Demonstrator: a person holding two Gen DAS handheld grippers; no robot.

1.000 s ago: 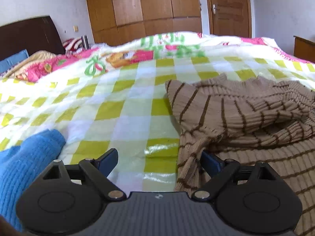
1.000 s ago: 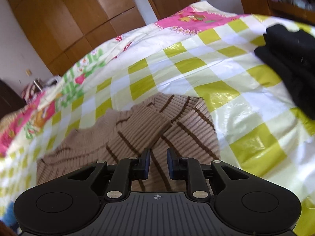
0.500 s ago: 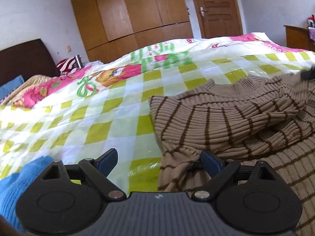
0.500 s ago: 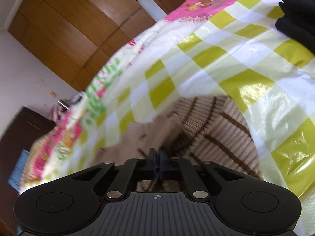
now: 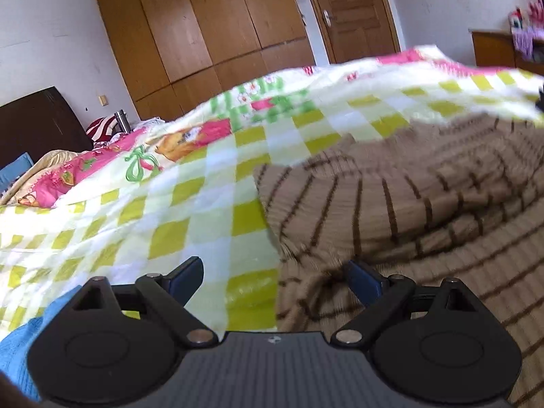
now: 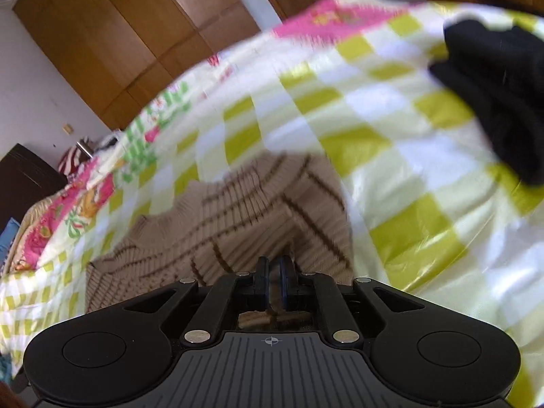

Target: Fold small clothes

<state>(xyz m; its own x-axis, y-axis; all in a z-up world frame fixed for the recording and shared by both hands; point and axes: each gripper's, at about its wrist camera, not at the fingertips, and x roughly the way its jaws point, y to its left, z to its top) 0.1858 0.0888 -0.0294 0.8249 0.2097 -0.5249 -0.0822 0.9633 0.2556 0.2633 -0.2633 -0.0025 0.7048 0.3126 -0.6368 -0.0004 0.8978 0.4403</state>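
Note:
A tan sweater with dark brown stripes (image 5: 408, 204) lies rumpled on the yellow-green checked bedspread (image 5: 170, 221). My left gripper (image 5: 275, 278) is open, low over the sweater's left edge, its right finger against the knit. In the right wrist view the same sweater (image 6: 238, 224) spreads ahead. My right gripper (image 6: 273, 275) is shut on a fold of the sweater, with knit showing between the fingers near the body.
A blue knitted garment (image 5: 20, 350) lies at the lower left. A black garment (image 6: 503, 102) lies on the bed to the right. A wooden wardrobe (image 5: 210, 27) and a door (image 5: 353, 13) stand beyond the bed; a dark headboard (image 5: 37, 122) is at left.
My right gripper closed on the sweater and pulled its edge up and along. The left gripper stayed open and shifted slightly toward the sweater; both views are now motion-blurred.

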